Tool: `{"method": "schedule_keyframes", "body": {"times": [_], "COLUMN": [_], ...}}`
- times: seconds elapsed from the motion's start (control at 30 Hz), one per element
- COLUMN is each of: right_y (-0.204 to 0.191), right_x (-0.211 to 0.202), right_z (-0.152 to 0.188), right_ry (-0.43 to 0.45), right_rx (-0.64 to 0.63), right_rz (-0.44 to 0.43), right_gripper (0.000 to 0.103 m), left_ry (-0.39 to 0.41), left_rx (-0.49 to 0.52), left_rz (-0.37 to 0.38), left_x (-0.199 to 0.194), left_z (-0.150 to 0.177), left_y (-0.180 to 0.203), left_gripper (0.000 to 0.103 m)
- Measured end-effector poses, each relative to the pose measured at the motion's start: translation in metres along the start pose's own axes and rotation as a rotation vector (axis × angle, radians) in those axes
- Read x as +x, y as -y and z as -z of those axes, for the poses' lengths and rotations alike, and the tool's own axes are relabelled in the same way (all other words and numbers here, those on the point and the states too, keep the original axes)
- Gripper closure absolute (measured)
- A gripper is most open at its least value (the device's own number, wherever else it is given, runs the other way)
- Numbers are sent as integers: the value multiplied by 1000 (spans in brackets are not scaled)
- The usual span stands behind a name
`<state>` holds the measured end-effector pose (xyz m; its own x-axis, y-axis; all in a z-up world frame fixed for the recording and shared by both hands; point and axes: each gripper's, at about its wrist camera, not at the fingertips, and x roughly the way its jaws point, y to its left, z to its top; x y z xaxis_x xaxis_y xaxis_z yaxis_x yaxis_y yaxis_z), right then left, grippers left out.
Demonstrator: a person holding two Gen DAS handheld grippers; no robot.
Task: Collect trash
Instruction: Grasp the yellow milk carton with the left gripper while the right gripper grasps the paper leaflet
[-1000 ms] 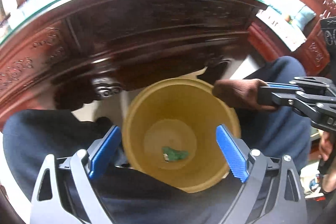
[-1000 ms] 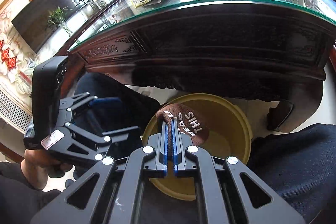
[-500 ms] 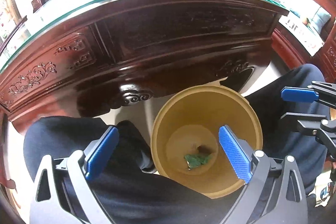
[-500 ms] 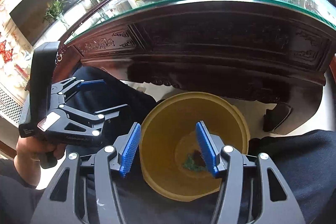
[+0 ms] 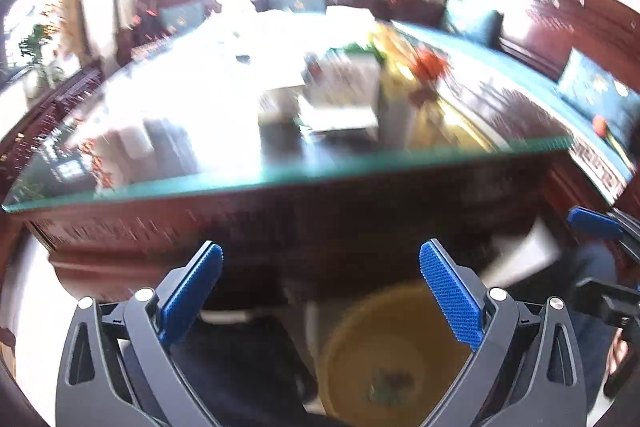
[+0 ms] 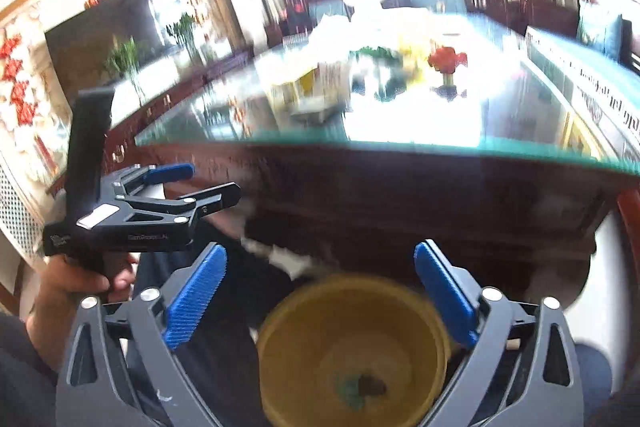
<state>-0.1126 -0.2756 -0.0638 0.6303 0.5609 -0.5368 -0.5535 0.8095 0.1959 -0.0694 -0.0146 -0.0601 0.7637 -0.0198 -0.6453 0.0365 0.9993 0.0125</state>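
Note:
A yellow bin point(image 6: 352, 347) stands on the floor between the person's legs, also low in the left wrist view point(image 5: 384, 355). A green scrap and a brown wad point(image 6: 370, 385) lie at its bottom. My right gripper point(image 6: 320, 291) is open and empty above the bin. My left gripper point(image 5: 320, 291) is open and empty, raised toward the table edge; it also shows at the left of the right wrist view point(image 6: 200, 183). On the glass-topped table point(image 6: 400, 143) lie blurred pieces of trash: a yellow-white carton point(image 6: 312, 87), a red wrapper point(image 6: 446, 61), green and white bits.
The dark carved wooden table front point(image 5: 320, 219) rises just ahead of both grippers. The person's dark-trousered legs point(image 5: 240, 379) flank the bin. Wooden sofas with blue cushions point(image 5: 592, 83) stand at the right, a television point(image 6: 100, 31) and plants at the left.
The right gripper opened and dropped the brown wad into the bin. Both grippers have since tilted up fast, bringing the tabletop into view; the frames are motion-blurred.

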Motion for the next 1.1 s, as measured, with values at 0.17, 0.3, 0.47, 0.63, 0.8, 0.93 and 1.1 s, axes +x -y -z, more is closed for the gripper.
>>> {"method": "schedule_keyframes", "body": {"times": [0.17, 0.3, 0.47, 0.63, 0.8, 0.93, 1.1], "right_y": [-3, -1, 13, 15, 21, 30, 36], "right_x": [2, 21, 40, 57, 81, 105, 144], "right_z": [-45, -77, -97, -105, -110, -112, -114], "right_ry": [194, 244, 294, 309, 269, 194, 47], "right_rx": [-45, -55, -29, -56, -77, -45, 7], "right_rz": [26, 39, 38, 138, 183, 168, 101], "right_gripper": [8, 8, 8, 8, 8, 8, 8], "left_ry": [102, 134, 147, 163, 150, 124, 102], "left_rx": [-52, -122, -173, -173, -173, -176, -201], "left_rz": [-74, -110, -109, -105, -96, -103, -99], "left_x": [1, 16, 29, 40, 54, 68, 79], "left_z": [-39, -70, -87, -101, -105, -102, -98], "left_y": [-16, -33, -44, -43, -47, -51, -59], "left_gripper": [4, 4, 4, 4, 4, 4, 4]}}
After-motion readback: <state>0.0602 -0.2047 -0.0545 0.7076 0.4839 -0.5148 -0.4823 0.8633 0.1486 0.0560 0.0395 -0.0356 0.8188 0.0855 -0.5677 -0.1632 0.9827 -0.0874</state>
